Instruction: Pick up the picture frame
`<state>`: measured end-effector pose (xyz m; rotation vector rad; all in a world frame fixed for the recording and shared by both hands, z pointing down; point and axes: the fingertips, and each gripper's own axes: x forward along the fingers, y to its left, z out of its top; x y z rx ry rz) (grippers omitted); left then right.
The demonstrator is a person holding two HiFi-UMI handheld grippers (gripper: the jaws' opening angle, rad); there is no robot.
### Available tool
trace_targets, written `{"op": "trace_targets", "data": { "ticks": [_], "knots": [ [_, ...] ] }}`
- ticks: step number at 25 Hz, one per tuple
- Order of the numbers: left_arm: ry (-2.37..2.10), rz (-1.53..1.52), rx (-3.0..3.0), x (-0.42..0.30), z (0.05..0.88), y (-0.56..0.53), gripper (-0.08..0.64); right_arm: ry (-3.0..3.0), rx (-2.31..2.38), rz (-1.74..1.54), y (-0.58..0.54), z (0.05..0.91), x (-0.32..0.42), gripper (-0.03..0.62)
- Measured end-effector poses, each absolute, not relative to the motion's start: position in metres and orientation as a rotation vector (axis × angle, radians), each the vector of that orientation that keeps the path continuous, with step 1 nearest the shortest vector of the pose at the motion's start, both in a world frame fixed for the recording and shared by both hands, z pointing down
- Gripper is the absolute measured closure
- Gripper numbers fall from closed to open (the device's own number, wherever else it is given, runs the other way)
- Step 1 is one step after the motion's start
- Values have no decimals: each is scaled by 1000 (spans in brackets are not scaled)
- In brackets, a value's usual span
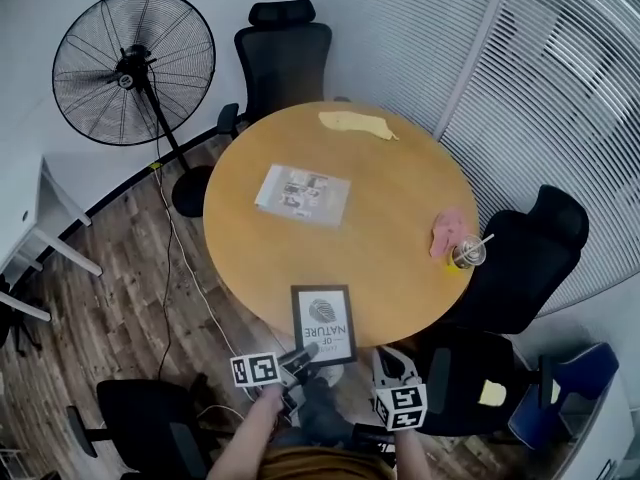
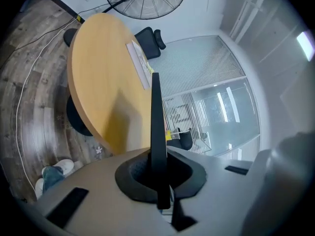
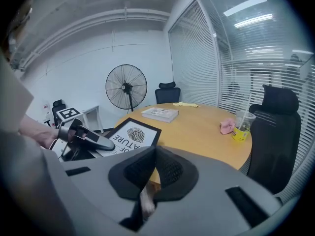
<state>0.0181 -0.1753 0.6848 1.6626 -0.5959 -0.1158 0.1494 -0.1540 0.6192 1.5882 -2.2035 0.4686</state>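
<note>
The picture frame (image 1: 322,324) is black with a white print of a leaf and the words "OF NATURE". It sits at the near edge of the round wooden table (image 1: 400,188), its near end past the rim. My left gripper (image 1: 305,351) is shut on its near left corner. In the left gripper view the frame (image 2: 156,127) shows edge-on as a dark strip clamped between the jaws of the left gripper (image 2: 158,154). My right gripper (image 1: 390,360) hangs just right of the frame, apart from it. In its own view the right gripper (image 3: 155,154) has its jaws together with nothing held, and the frame (image 3: 133,135) and left gripper (image 3: 86,137) lie to the left.
On the table lie a plastic-wrapped booklet (image 1: 303,194), a yellow cloth (image 1: 355,124), a pink cloth (image 1: 447,230) and a cup with a straw (image 1: 467,254). Black office chairs (image 1: 285,53) (image 1: 525,253) ring the table. A floor fan (image 1: 133,66) stands at the far left.
</note>
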Motion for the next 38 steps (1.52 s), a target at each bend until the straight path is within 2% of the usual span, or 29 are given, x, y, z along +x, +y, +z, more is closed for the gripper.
{"op": "trace_targets", "data": {
  "ticks": [20,38],
  "knots": [
    [-539,-143,1893,12,587,-139,525,-2268,1764,368,-110,564,128,580],
    [-470,-183,1911,15,562,-115,525,-2289,1813,330,-94,548,122,580]
  ]
}}
